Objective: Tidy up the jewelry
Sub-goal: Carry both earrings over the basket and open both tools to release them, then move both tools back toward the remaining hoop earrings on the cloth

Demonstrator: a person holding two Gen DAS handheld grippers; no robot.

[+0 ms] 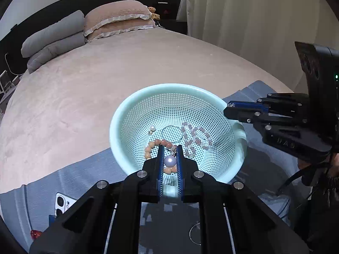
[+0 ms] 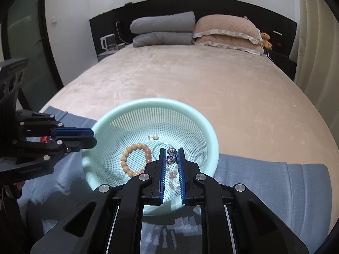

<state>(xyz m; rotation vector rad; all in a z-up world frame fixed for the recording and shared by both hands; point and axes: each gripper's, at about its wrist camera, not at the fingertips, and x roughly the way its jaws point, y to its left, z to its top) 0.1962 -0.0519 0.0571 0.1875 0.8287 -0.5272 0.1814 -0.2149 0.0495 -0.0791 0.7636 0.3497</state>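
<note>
Gripping a large pearl pendant (image 1: 170, 161) between its 2 blue pads, the left gripper (image 1: 170, 148) hangs over the near side of the mint basket (image 1: 118, 114). The right gripper (image 2: 171, 150) is clamped on a sparkly crystal piece (image 2: 172, 154) above the same basket (image 2: 211, 135). Inside it, in the right wrist view, a peach bead bracelet (image 2: 135, 158) lies at 9 o'clock of the floor, a small pearl earring (image 2: 154, 136) at 12, and pale pink beads (image 2: 172, 175) at 6. The basket sits on a grey-blue cloth (image 2: 264, 182) spread over the bed (image 2: 190, 76).
</note>
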